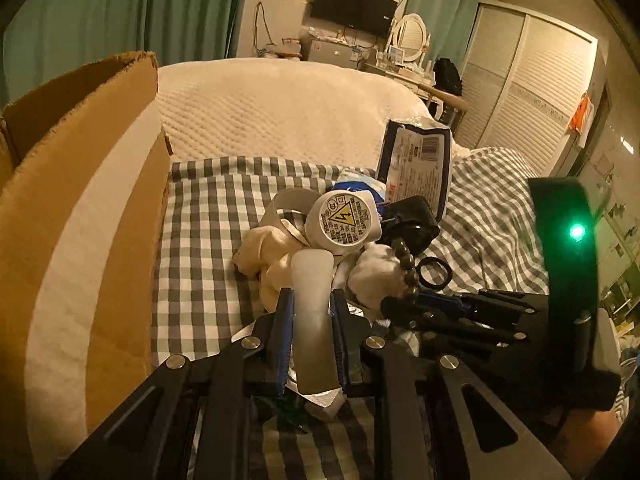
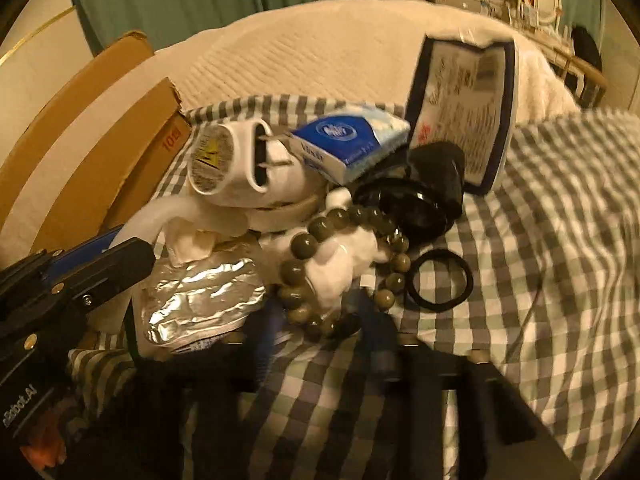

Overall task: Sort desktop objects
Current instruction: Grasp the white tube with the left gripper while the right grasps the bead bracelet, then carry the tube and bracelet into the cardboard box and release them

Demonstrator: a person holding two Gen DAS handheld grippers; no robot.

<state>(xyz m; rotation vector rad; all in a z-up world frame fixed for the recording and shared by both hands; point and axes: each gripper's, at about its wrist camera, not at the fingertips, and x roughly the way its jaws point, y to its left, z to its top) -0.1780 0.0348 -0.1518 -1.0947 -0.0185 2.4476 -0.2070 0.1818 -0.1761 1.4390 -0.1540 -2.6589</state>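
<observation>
Bed with cream quilted cover (image 1: 280, 112), overlaid nearer the cameras by a grey-and-white checked cloth (image 1: 200, 240) carrying the pile to be sorted. Brown cardboard box (image 1: 80, 200), open, with pale tape across its side, standing at the cloth's left edge. Dark-blue-bordered printed plastic packet (image 1: 416, 168), propped nearly upright behind the pile. Crinkled silver foil pouch (image 2: 200, 300), lying at the near left of the pile. White rounded plug adapter (image 1: 344, 220) with yellow warning triangle on its end face, resting on top at the centre. Blue-and-white pocket tissue pack (image 2: 344, 140), between adapter and packet. Glossy black rounded object (image 2: 420, 200), just in front of the packet; exact kind not discernible. Grey-green bead bracelet (image 2: 304, 246), draped around a crumpled white tissue (image 2: 340, 264). Thin black ring (image 2: 436, 305), flat on the cloth just right of the bracelet. Left hand-held gripper (image 1: 312, 304), clamped on a translucent white tube (image 1: 312, 276) held above the pile. Right hand-held gripper (image 2: 320, 344), blurred, at the bracelet's near side; spacing of its fingers impossible to tell.
</observation>
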